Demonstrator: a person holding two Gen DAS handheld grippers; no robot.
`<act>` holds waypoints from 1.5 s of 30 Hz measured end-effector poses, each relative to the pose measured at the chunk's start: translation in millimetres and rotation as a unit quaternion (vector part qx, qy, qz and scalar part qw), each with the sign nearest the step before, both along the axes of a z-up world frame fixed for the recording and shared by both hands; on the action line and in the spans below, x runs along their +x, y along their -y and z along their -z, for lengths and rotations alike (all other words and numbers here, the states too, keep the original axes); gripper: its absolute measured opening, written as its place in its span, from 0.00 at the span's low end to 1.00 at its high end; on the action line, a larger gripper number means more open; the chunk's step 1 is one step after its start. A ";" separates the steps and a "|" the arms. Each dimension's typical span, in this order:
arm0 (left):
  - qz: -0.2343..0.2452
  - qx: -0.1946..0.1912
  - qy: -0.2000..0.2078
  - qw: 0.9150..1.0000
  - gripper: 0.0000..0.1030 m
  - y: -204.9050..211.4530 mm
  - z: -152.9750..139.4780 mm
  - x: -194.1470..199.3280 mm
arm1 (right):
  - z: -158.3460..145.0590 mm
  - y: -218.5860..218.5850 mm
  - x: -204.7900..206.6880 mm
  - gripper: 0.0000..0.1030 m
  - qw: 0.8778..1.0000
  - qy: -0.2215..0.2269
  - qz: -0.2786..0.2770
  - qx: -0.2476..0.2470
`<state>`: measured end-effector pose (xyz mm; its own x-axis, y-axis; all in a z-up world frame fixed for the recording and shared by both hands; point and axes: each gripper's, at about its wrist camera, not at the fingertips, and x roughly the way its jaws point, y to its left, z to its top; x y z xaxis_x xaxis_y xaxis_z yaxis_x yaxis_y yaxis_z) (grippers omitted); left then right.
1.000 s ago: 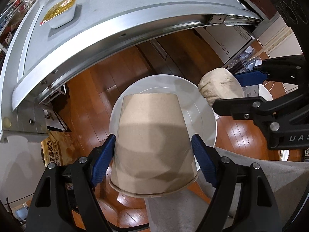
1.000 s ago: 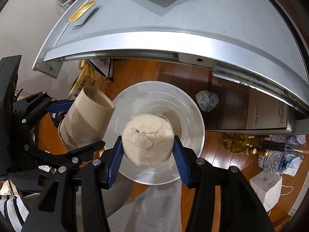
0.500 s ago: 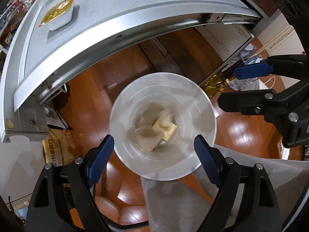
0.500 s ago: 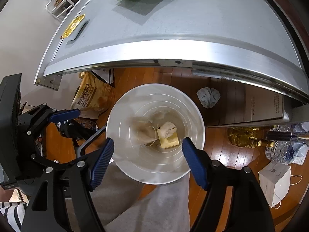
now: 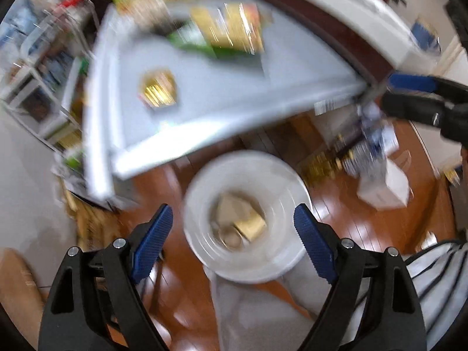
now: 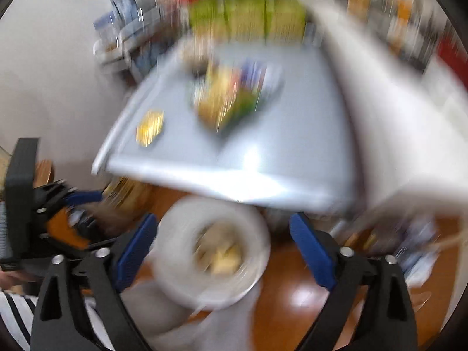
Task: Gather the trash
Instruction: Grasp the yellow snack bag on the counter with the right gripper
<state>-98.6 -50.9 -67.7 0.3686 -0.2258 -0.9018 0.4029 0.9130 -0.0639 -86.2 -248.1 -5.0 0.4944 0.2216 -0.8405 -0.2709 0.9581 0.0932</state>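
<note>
A white bin stands on the wooden floor below the grey table; I point at its rim (image 5: 190,204) (image 6: 260,234). Blurred trash lies at its bottom (image 5: 242,225) (image 6: 222,257). My left gripper (image 5: 234,242) is open and empty above the bin. My right gripper (image 6: 222,248) is open and empty above the bin too; it also shows at the right edge of the left wrist view (image 5: 415,87). On the table lie a small yellow-lidded tray (image 5: 158,89) (image 6: 149,127) and a green and yellow packet (image 5: 222,35) (image 6: 228,99). Both views are motion-blurred.
The grey table (image 5: 204,93) (image 6: 278,134) overhangs the bin. A white box (image 5: 383,187) and bottles stand on the floor at the right. Green cartons (image 6: 245,17) line the far edge. A brown bag (image 6: 128,190) lies under the table.
A second ago the left gripper held a paper cup and the right a crumpled wad; both dropped into the bin. Both grippers have since tilted up toward the table.
</note>
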 end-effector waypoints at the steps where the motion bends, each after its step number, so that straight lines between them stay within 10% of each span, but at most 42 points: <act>1: -0.012 0.001 0.026 1.000 0.84 -3.8 -12.8 1.3 | -23.0 -0.1 -5.5 0.96 0.997 0.073 0.004 -0.009; 4: -0.045 0.006 0.111 0.993 0.99 -13.4 -47.2 10.0 | -60.7 -0.3 -8.0 0.96 0.983 0.185 0.014 -0.006; 9: -0.076 0.049 0.143 0.986 0.99 -15.4 -53.8 42.2 | -40.3 0.1 45.0 0.96 0.997 0.045 0.056 0.043; 15: -0.093 0.082 0.163 0.979 0.99 -14.7 -52.4 63.5 | -6.1 -22.4 86.2 0.95 0.993 -0.023 0.092 0.066; 23: -0.115 0.074 0.163 0.977 0.99 -30.8 -51.2 66.4 | 45.3 -43.3 135.8 0.85 0.970 -0.117 0.200 0.076; 31: -0.109 0.071 0.157 0.979 0.99 -37.7 -43.5 77.6 | 57.3 -61.0 159.2 0.84 0.960 -0.119 0.242 0.075; 38: -0.080 0.083 0.156 0.981 0.99 -23.9 -33.5 94.9 | 69.9 -62.3 172.6 0.54 0.960 -0.145 0.232 0.049; 45: -0.056 0.078 0.128 0.987 0.99 -10.9 -14.8 113.8 | 71.8 -34.7 167.3 0.48 0.961 -0.147 0.216 0.091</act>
<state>15.2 -40.0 -53.0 0.6039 -0.0367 -0.7962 0.2828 0.9438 0.1709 81.1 -213.4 -76.9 0.3201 0.2046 -0.9250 0.2130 0.9359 0.2807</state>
